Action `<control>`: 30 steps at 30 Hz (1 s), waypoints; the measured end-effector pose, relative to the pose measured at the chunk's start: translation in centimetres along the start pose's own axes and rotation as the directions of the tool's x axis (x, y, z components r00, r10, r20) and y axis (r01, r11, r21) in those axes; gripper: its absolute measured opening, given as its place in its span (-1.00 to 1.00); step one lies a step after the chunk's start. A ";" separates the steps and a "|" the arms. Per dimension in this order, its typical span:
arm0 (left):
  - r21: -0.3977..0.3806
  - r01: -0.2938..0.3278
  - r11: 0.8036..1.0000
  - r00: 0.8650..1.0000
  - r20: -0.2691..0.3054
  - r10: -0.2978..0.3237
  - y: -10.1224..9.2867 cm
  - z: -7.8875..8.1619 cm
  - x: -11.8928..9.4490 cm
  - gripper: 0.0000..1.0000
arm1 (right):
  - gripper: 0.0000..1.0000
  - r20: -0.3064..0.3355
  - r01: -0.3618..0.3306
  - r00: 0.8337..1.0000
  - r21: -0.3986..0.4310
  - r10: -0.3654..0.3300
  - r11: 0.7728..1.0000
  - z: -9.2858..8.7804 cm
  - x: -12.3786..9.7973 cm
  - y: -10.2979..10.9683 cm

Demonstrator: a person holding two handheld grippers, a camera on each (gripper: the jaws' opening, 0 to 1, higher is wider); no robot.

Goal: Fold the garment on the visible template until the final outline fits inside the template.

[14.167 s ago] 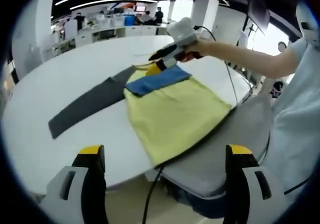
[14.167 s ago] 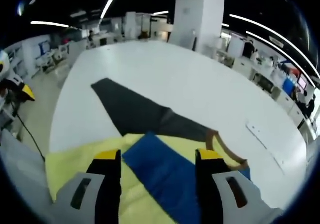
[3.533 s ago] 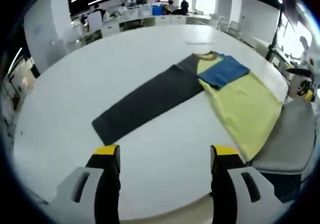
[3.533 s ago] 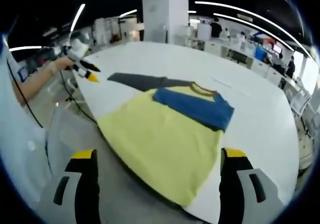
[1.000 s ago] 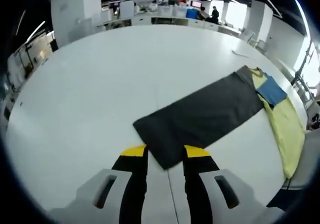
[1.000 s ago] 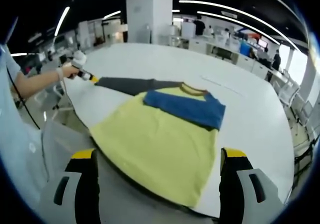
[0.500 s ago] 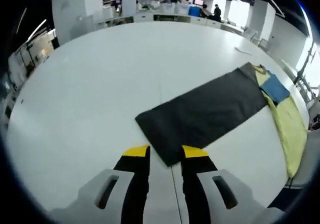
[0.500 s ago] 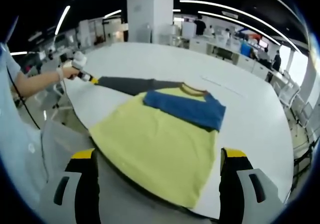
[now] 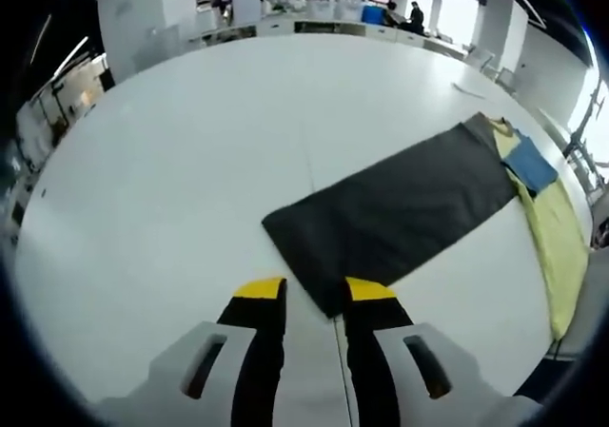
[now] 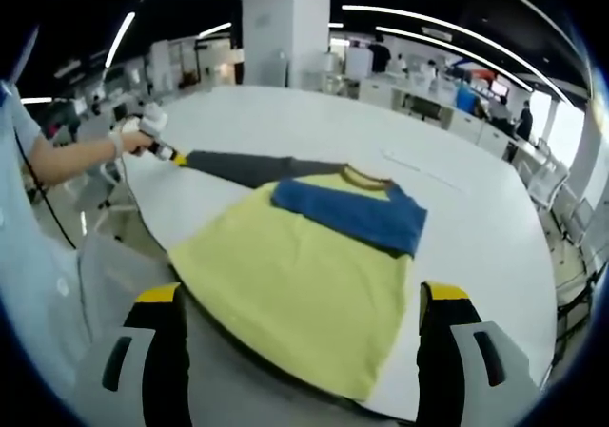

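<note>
Left claw [image 9: 309, 294] nearly closed on template [image 9: 395, 208] corner | right claw [image 10: 300, 299] jaws wide apart, holding nothing | table [image 9: 171, 161] white | template dark, flat | shirt [image 10: 304, 275] yellow-blue, overlapping template end, near table edge

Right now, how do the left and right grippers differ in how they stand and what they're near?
The left gripper has its jaws drawn close together at the near corner of the dark grey template; whether they pinch it is unclear. The right gripper has its jaws spread wide, holding nothing, back from the yellow garment with its blue sleeve folded across. Both have yellow-tipped black jaws.
</note>
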State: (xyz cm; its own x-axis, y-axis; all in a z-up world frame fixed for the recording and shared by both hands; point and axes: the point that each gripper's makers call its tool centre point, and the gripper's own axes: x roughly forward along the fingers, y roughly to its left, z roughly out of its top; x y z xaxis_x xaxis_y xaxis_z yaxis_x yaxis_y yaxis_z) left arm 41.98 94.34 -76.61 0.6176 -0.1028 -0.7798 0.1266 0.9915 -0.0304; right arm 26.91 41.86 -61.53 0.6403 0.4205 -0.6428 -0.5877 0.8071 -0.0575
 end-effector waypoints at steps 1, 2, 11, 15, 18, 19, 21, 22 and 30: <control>-0.015 -0.002 1.000 1.000 -0.001 0.002 0.0 -0.1 0.0 -0.59 | 1.00 0.001 -0.001 1.000 -0.001 0.001 1.000 0.0 0.0 0.1; -0.011 -0.002 1.000 1.000 0.007 0.002 0.1 0.0 0.1 -0.60 | 1.00 0.002 -0.002 1.000 0.000 0.002 1.000 0.1 0.0 0.1; -0.029 0.001 1.000 1.000 0.027 0.000 -0.1 0.0 -0.1 -0.64 | 1.00 0.004 -0.005 1.000 -0.002 0.005 1.000 0.1 0.0 0.3; -0.022 -0.005 1.000 1.000 0.024 0.006 -0.4 0.0 -0.1 -0.67 | 1.00 0.006 -0.004 1.000 -0.005 0.004 1.000 0.2 0.1 0.3; -0.022 -0.003 1.000 1.000 0.024 0.003 -0.6 0.0 0.1 -0.75 | 1.00 0.013 -0.003 1.000 -0.005 0.003 1.000 0.4 0.1 0.2; -0.020 0.002 1.000 1.000 0.026 -0.002 -0.9 0.1 0.1 -0.80 | 1.00 0.014 -0.003 1.000 -0.005 0.003 1.000 0.4 0.1 0.2; -0.022 0.007 1.000 1.000 0.031 -0.006 -1.0 0.1 0.2 -0.87 | 1.00 0.011 -0.005 1.000 -0.006 0.005 1.000 0.3 0.1 0.3; -0.024 0.008 1.000 0.999 0.032 -0.008 -1.0 0.2 0.3 -0.89 | 1.00 0.011 -0.006 1.000 -0.007 0.006 1.000 0.3 0.1 0.3; -0.042 0.015 0.999 0.999 0.051 -0.013 -1.4 0.2 0.3 -0.98 | 1.00 0.008 -0.005 1.000 0.001 0.005 1.000 -0.1 0.1 0.2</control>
State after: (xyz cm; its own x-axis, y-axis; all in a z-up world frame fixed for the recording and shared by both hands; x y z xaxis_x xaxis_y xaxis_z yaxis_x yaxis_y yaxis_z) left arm 42.14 92.91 -76.64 0.6544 -0.1192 -0.7467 0.1033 0.9923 -0.0679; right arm 26.75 42.04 -61.66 0.6411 0.4282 -0.6369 -0.5907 0.8052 -0.0532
